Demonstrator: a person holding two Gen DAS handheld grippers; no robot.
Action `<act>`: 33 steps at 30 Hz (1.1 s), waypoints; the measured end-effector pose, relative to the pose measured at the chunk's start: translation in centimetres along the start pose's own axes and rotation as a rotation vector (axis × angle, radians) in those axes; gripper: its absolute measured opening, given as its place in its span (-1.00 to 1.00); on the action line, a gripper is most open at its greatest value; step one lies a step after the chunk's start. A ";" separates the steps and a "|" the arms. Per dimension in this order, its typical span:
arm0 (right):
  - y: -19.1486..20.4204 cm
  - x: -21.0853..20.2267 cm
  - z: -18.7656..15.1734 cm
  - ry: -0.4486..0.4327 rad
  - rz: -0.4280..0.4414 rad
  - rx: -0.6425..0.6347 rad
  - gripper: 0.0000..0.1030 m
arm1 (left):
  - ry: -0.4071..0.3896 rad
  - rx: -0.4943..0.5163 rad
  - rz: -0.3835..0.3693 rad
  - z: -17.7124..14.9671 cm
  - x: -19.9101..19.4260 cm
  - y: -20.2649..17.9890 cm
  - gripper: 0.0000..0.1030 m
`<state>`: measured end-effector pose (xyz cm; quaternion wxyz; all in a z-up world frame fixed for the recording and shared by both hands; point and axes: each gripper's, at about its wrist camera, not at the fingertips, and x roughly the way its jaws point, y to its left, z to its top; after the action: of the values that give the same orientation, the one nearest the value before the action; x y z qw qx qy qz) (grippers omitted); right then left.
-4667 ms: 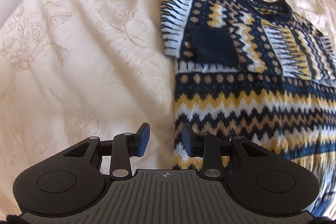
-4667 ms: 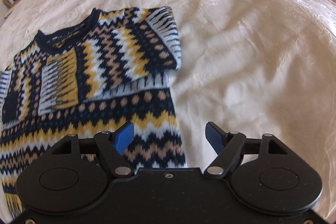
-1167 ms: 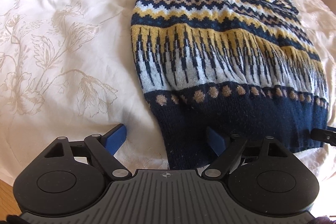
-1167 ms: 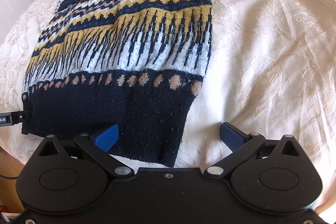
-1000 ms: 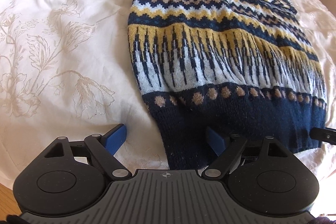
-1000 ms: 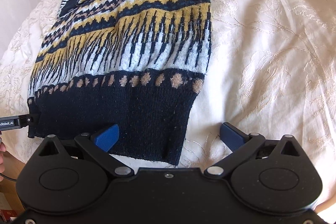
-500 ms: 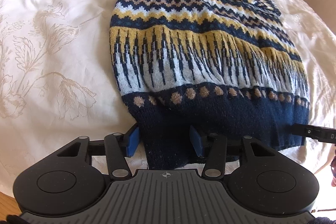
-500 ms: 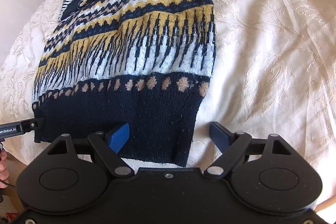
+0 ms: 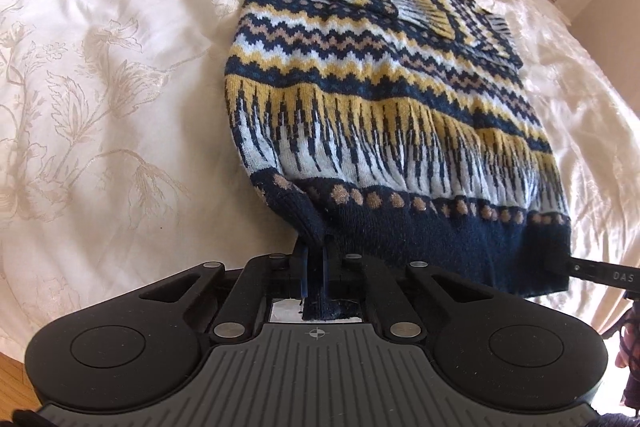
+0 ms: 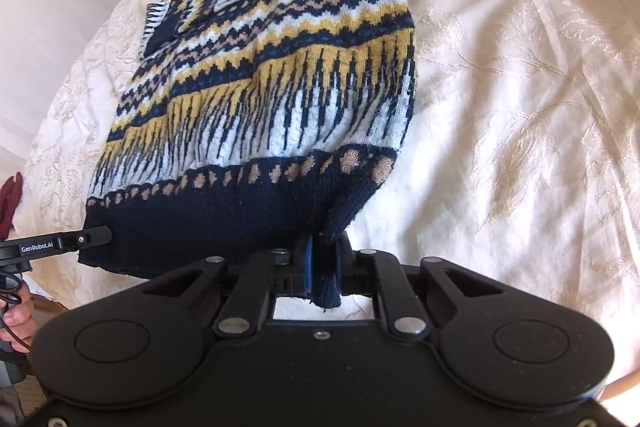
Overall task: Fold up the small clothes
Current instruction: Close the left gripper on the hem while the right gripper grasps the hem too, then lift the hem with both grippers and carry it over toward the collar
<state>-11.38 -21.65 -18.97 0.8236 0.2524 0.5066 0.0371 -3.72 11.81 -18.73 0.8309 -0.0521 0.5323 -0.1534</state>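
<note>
Both grippers, left gripper and right gripper, open half a second ago, are now pinching the sweater's navy hem corners. The sweater is lying flat on the bed, collar farthest away, so folding the hem upward is likely starting.

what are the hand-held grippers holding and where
Both grip the sweater by its navy hem: left hand-held gripper at the left corner, right hand-held gripper at the right corner.
</note>
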 end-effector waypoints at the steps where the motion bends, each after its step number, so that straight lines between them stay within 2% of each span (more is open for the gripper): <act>1: 0.1 -0.5 0.2 -0.010 0.013 -0.002 -0.78 | -0.009 -0.012 -0.005 0.2 -0.4 0.1 -0.89; 10: 1.1 -4.2 3.5 -0.119 0.106 -0.004 -0.78 | -0.078 -0.061 -0.034 3.3 -3.0 -0.6 -0.89; 19: 2.0 -5.6 6.9 -0.210 0.135 0.042 -0.78 | -0.152 -0.097 -0.051 7.6 -4.3 -0.6 -0.89; 25: 2.5 -5.9 11.4 -0.296 0.152 0.054 -0.78 | -0.228 -0.113 -0.078 12.5 -5.1 -0.6 -0.89; 33: 3.2 -4.0 19.7 -0.398 0.149 0.064 -0.78 | -0.310 -0.076 -0.118 21.8 -4.0 -1.1 -0.89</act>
<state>4.11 -27.61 -7.14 0.8939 0.3175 0.3148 0.0310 14.10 10.33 -5.66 0.8900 -0.1379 0.3992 -0.1719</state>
